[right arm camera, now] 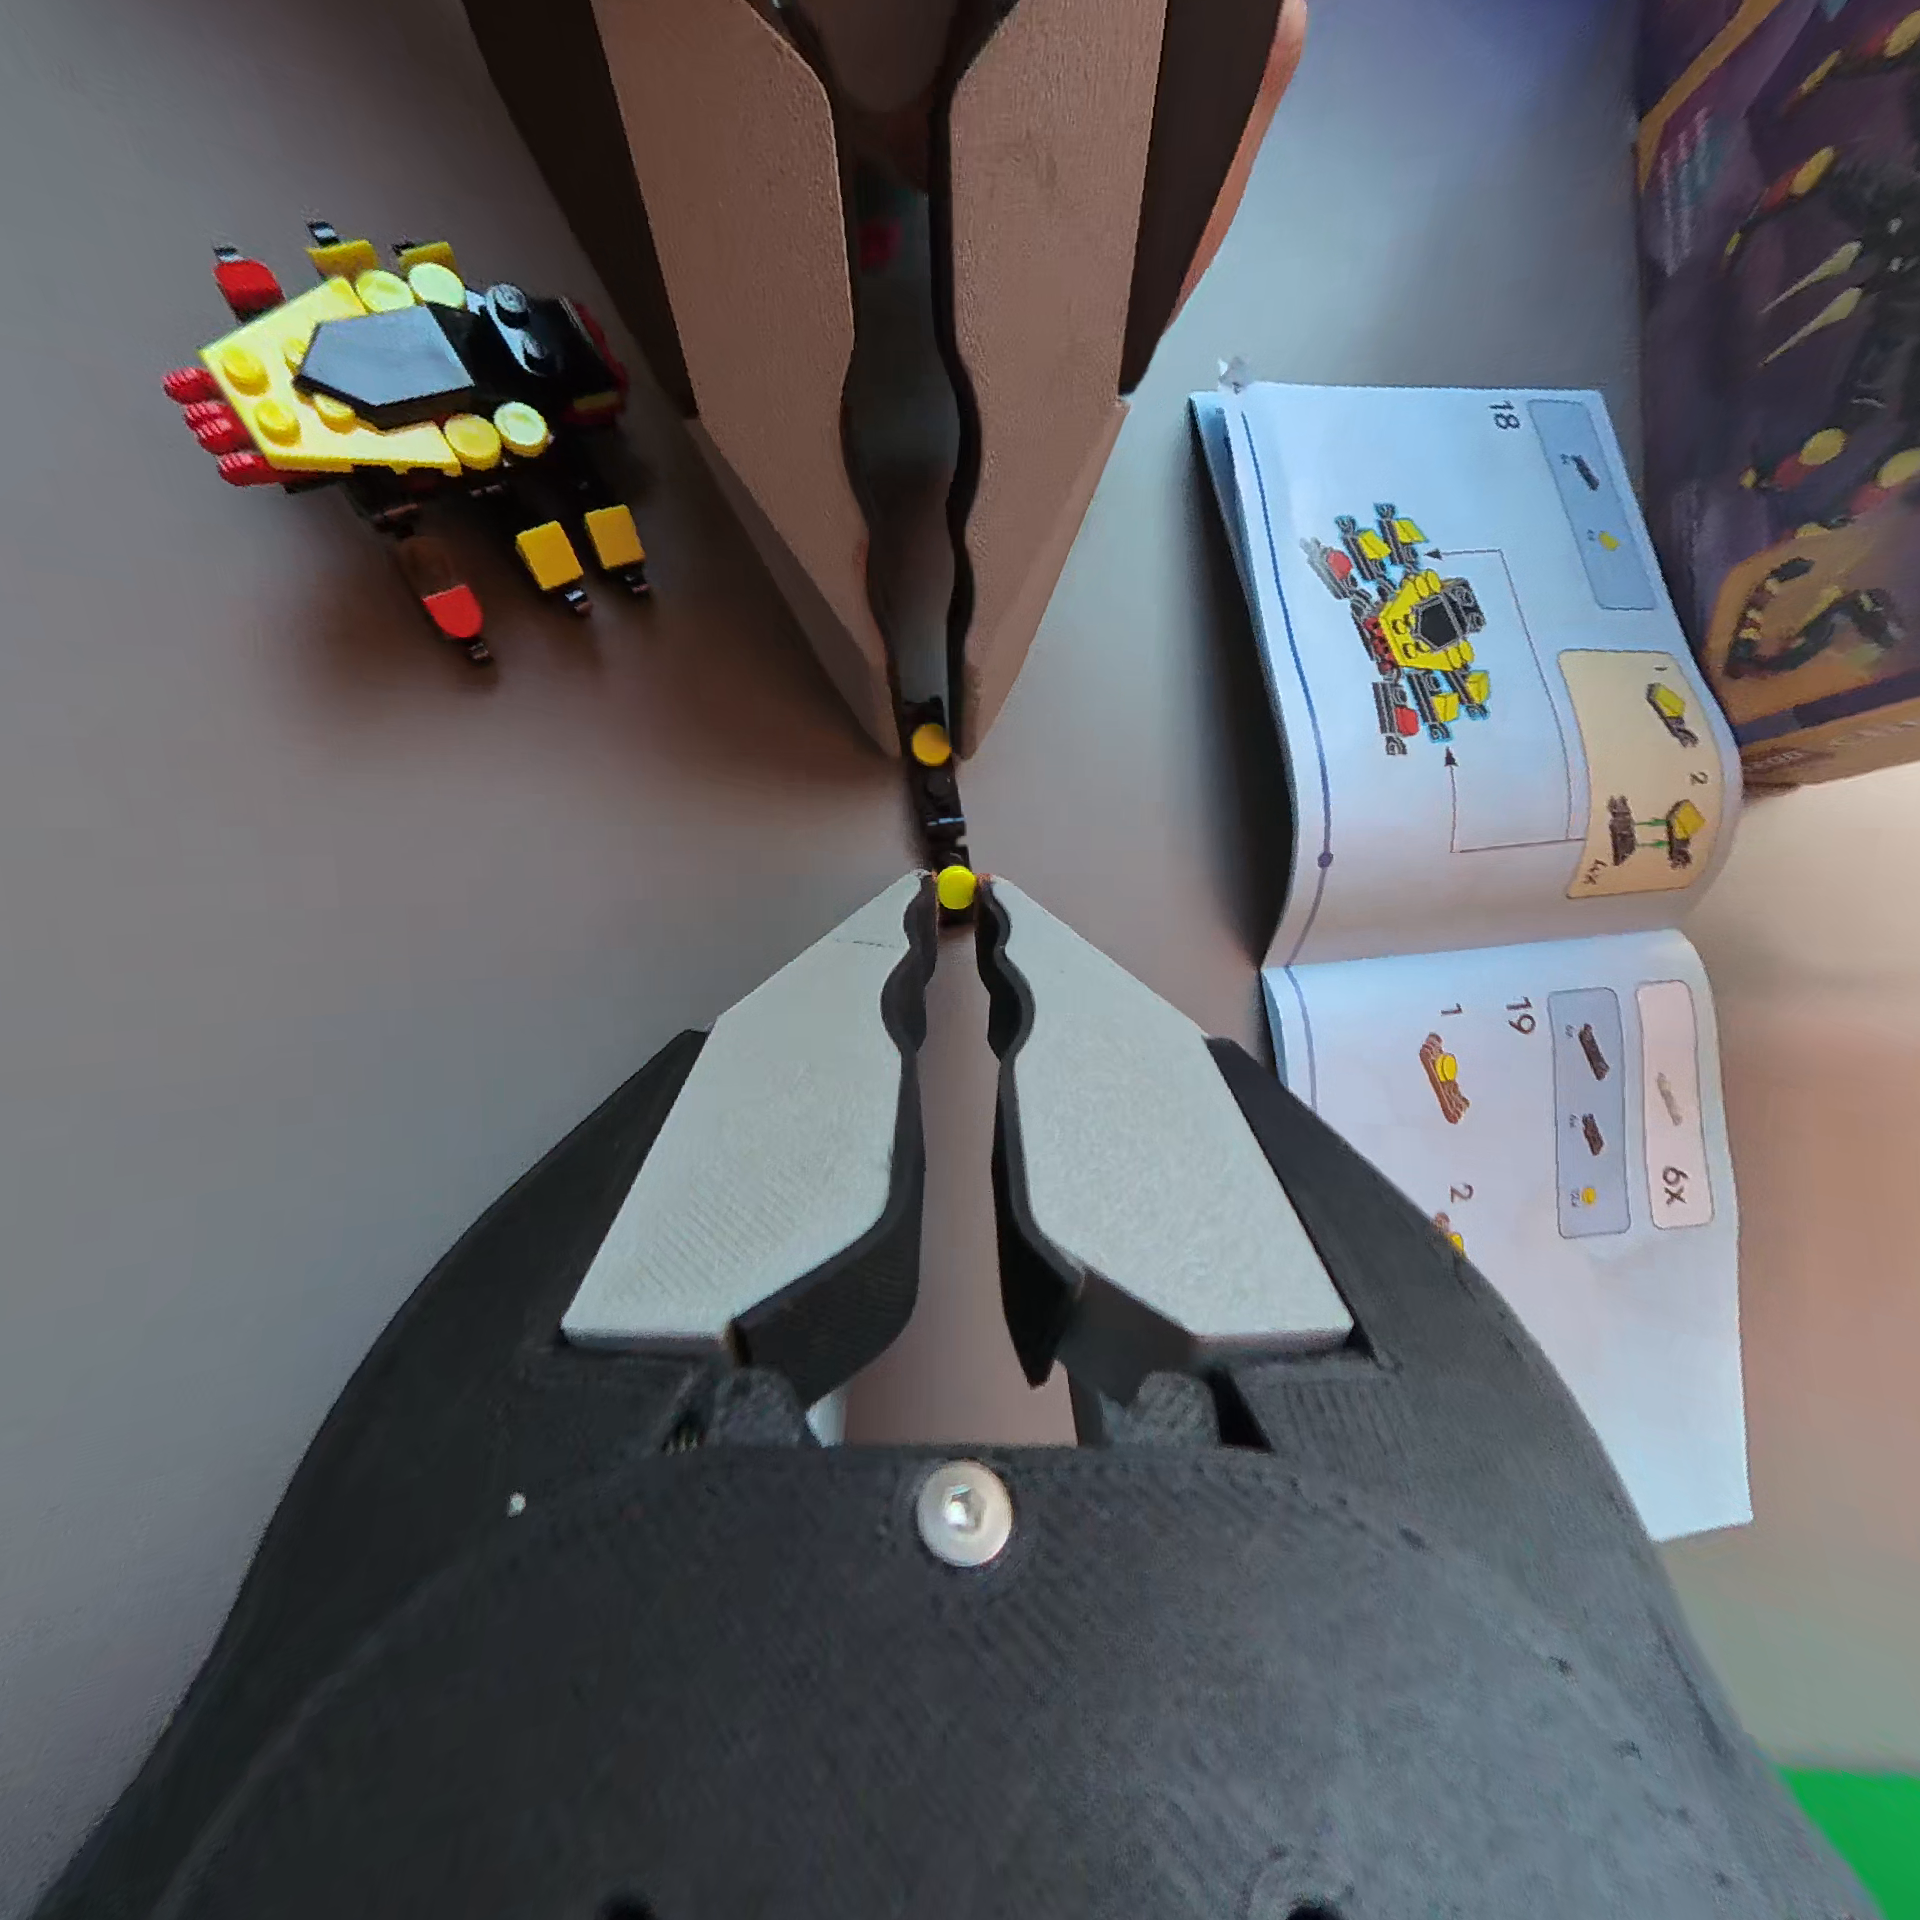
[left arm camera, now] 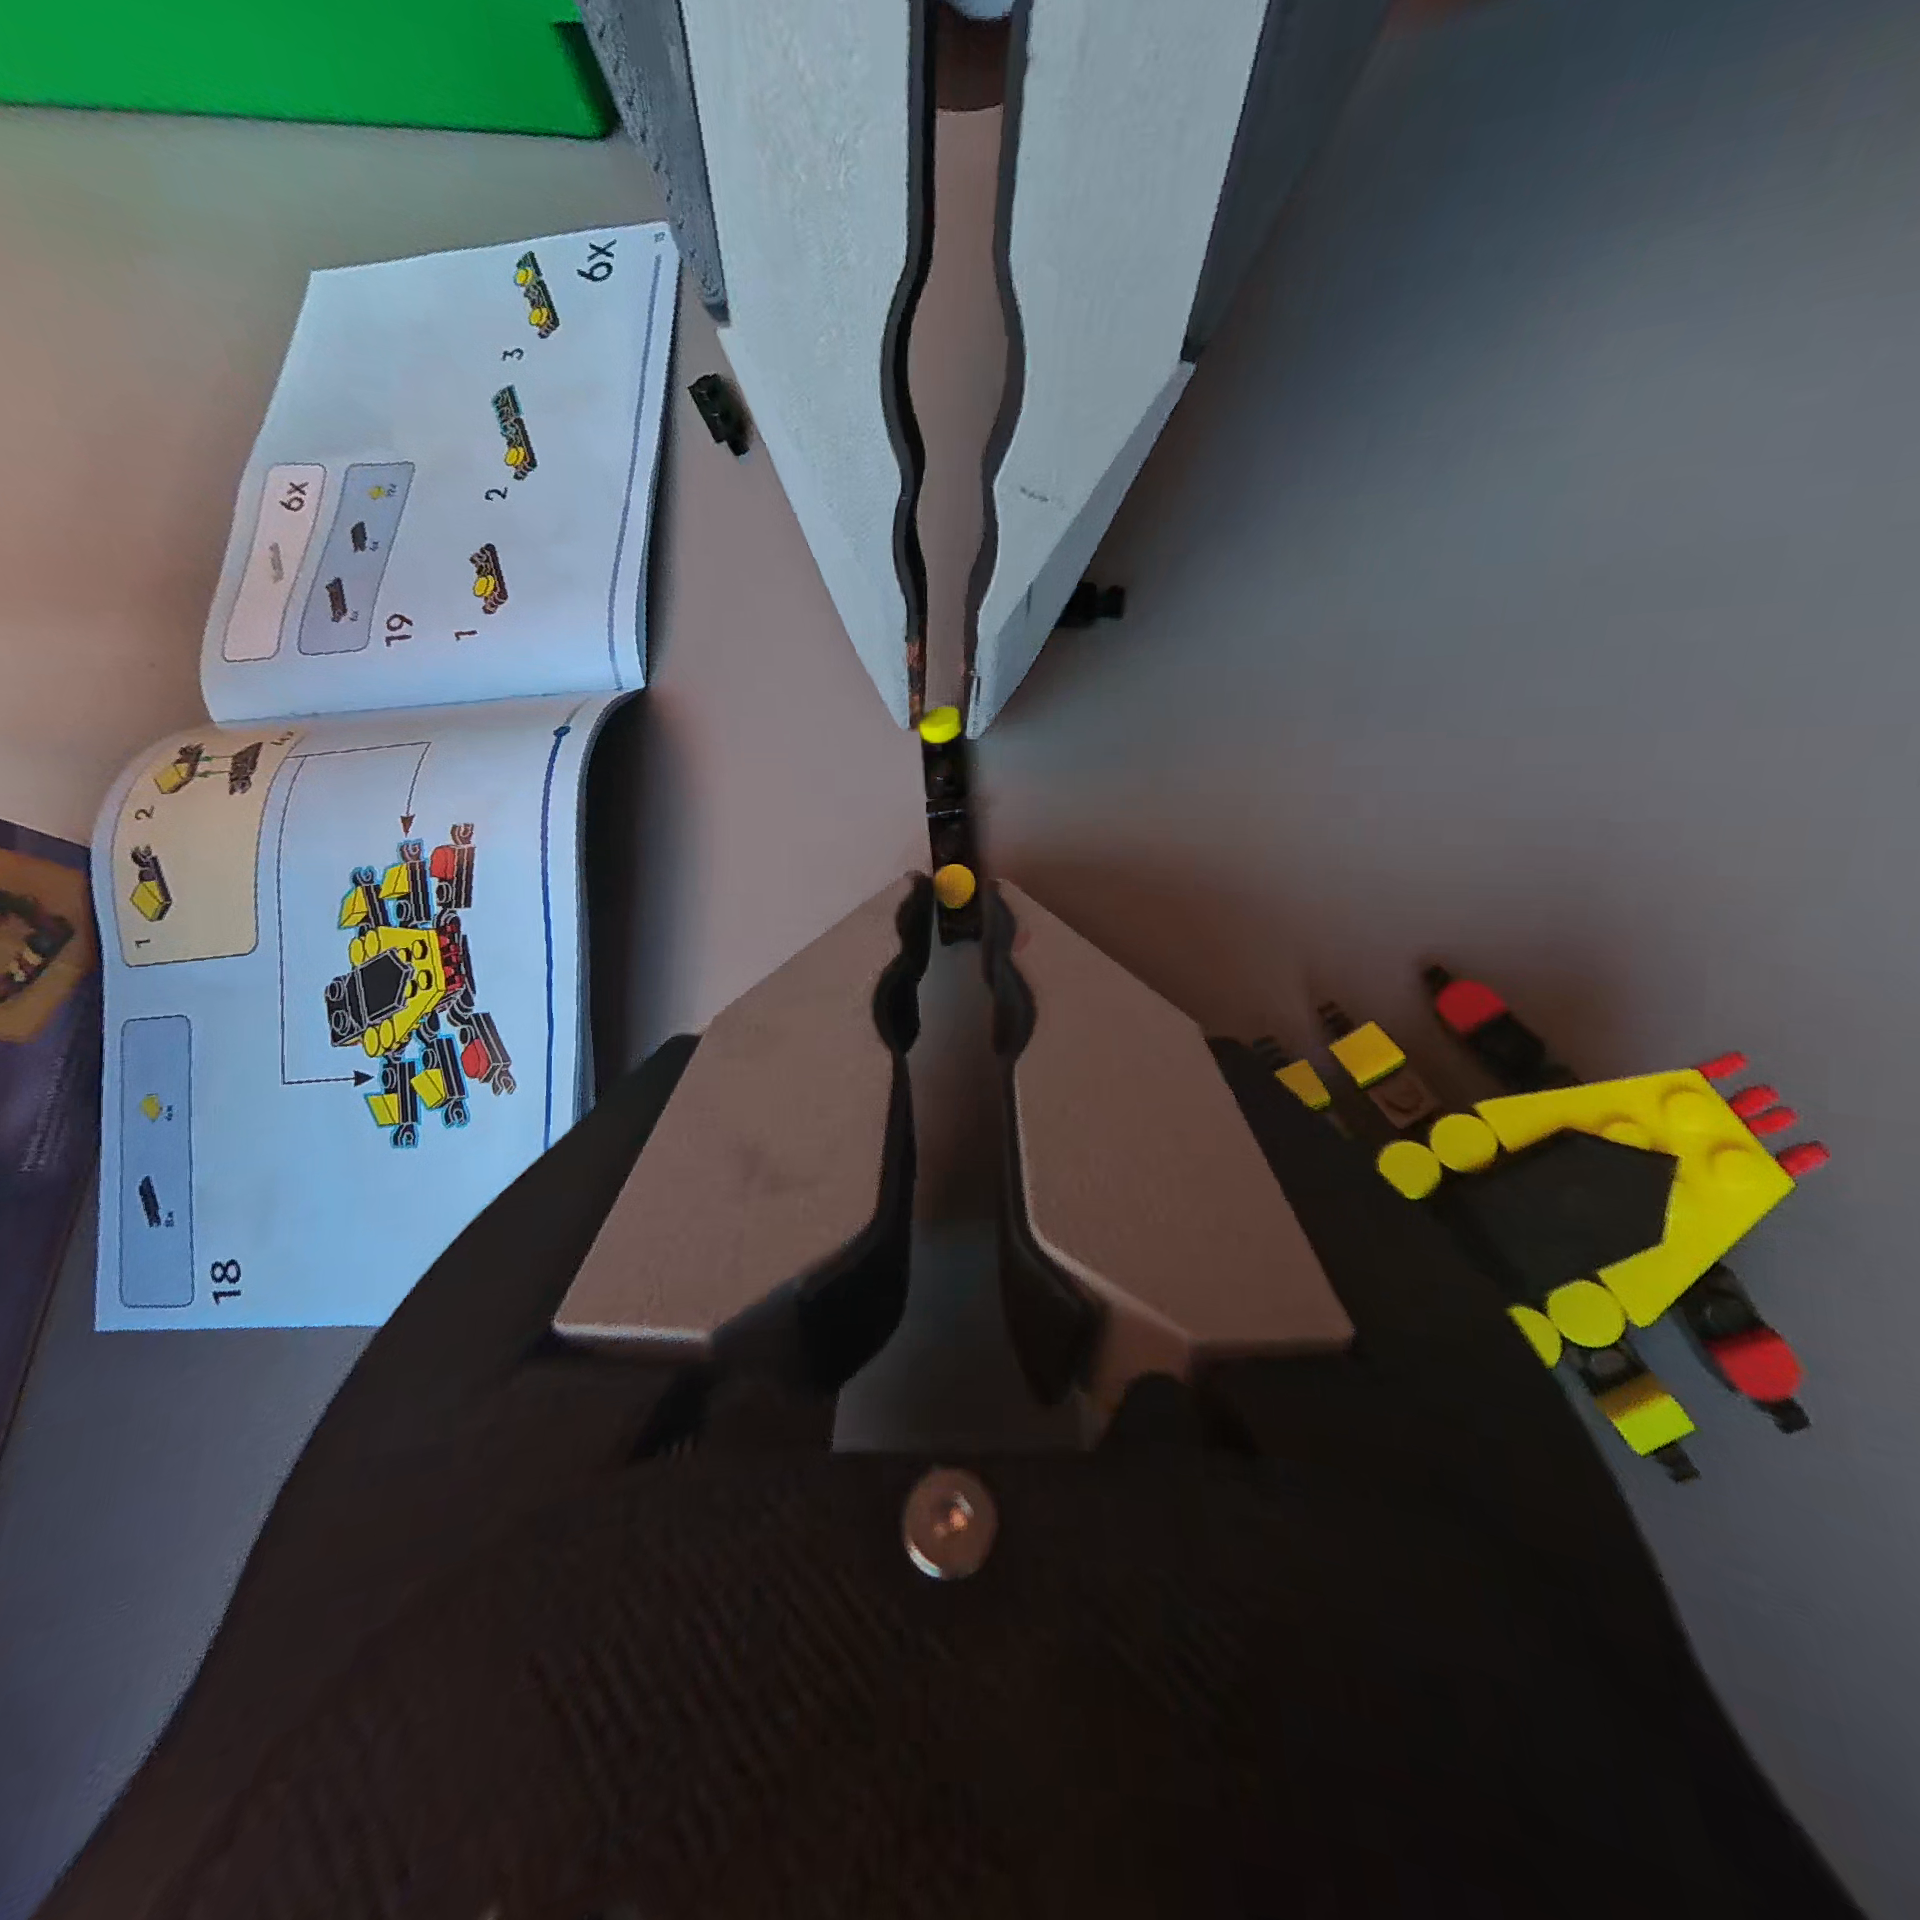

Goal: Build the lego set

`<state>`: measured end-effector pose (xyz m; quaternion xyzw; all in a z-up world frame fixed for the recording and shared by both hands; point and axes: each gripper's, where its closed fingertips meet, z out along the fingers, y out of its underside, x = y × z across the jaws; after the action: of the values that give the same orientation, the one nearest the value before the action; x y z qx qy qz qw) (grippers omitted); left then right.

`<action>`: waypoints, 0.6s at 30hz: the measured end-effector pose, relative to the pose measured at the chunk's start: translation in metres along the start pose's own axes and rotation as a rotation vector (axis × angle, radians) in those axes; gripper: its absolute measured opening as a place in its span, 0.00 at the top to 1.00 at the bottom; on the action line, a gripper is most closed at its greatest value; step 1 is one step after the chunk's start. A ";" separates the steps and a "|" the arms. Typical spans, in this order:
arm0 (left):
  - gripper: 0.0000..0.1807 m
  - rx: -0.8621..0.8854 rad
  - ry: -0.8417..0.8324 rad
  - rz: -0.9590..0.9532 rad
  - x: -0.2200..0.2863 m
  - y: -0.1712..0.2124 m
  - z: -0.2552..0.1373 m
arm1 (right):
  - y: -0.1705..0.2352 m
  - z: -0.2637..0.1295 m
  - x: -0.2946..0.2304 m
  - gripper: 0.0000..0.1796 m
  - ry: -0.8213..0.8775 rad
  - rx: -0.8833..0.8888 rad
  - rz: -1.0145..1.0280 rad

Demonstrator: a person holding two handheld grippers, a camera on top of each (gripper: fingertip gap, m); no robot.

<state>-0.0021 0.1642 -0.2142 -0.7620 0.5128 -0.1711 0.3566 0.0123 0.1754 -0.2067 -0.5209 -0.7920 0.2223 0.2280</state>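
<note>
The two grippers meet tip to tip above the table. My left gripper (left arm camera: 953, 896) is shut on a small black leg piece with a yellow round tile (left arm camera: 954, 885). My right gripper (right arm camera: 956, 891) is shut on a second black piece with a yellow round tile (right arm camera: 955, 888). The two pieces (left arm camera: 948, 790) touch end to end between the tips. The right gripper (left arm camera: 943, 717) comes in from the top of the left wrist view, the left gripper (right arm camera: 928, 743) from the top of the right wrist view. The yellow, black and red spider-like model (left arm camera: 1590, 1195) (right arm camera: 405, 395) lies on the table beside them.
The open instruction booklet lies on the table (left arm camera: 395, 790) (right arm camera: 1486, 831). A purple box (right arm camera: 1797, 364) stands beyond it. Two small black loose pieces (left arm camera: 720, 412) (left arm camera: 1096, 601) lie near the right gripper's fingers. A green sheet (left arm camera: 301, 73) sits at the far left corner.
</note>
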 end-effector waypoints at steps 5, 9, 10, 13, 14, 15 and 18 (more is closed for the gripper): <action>0.97 0.000 0.009 -0.006 0.000 0.000 0.001 | -0.003 -0.001 0.000 0.98 0.017 -0.018 -0.043; 0.97 0.001 0.016 -0.008 -0.001 -0.001 0.001 | -0.003 -0.001 -0.001 0.98 0.019 -0.036 -0.045; 0.97 0.001 0.014 -0.002 -0.001 -0.001 0.002 | -0.002 -0.001 -0.001 0.98 0.025 -0.045 -0.048; 0.97 0.001 0.000 0.017 -0.001 -0.002 0.002 | -0.001 -0.001 -0.001 0.98 0.039 -0.069 -0.058; 0.97 0.001 -0.004 0.023 -0.001 -0.002 0.003 | -0.001 0.000 -0.001 0.98 0.043 -0.072 -0.062; 0.97 0.002 -0.006 0.027 -0.001 -0.003 0.003 | -0.001 0.000 -0.003 0.98 0.042 -0.078 -0.064; 0.97 0.002 -0.003 0.028 0.000 -0.003 0.003 | 0.001 0.002 -0.003 0.97 0.054 -0.102 -0.074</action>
<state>0.0019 0.1664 -0.2144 -0.7547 0.5226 -0.1654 0.3606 0.0127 0.1732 -0.2095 -0.5082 -0.8145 0.1587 0.2304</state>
